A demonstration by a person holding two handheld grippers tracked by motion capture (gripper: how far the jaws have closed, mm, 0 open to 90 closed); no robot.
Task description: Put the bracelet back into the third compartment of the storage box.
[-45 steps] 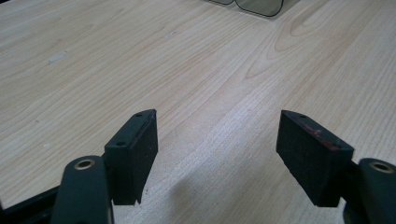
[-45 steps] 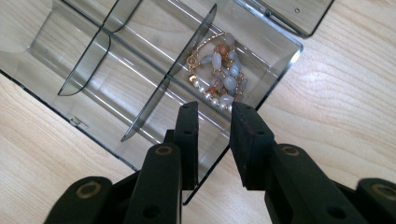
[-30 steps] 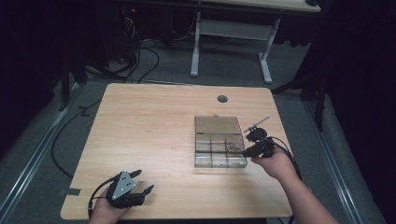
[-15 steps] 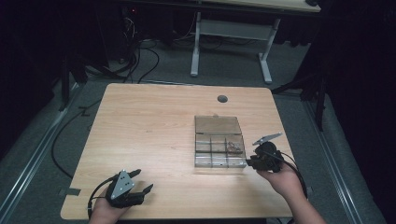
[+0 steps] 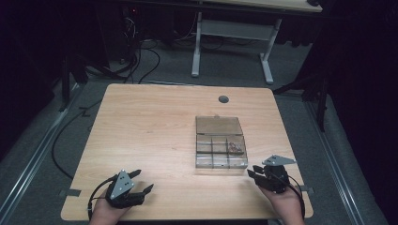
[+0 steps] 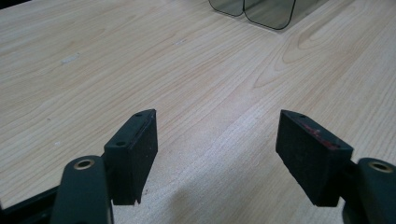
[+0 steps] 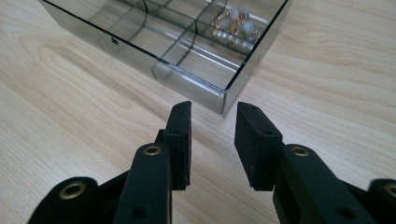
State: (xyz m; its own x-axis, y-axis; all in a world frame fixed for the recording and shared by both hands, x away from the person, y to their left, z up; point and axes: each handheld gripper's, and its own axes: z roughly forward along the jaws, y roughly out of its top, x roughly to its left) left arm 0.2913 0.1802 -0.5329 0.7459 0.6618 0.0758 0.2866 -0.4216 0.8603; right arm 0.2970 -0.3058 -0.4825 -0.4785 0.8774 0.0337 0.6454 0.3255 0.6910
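Currently the clear compartment box [image 5: 220, 149] sits right of centre on the wooden table [image 5: 150, 131], lid open, with pearl and gold jewellery [image 7: 236, 25] in its far-right compartment. Right gripper [image 5: 257, 175] rests near the box's near-right corner, jaws narrowly parted with nothing between them. Left gripper [image 5: 141, 183] sits at the near-left table edge, well apart from the box, jaws spread wide, empty.

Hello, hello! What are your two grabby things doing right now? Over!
Left tool open, empty, over bare table. Right tool open, empty, just short of clear box. Jewellery in a right-side compartment. Nothing in the way.
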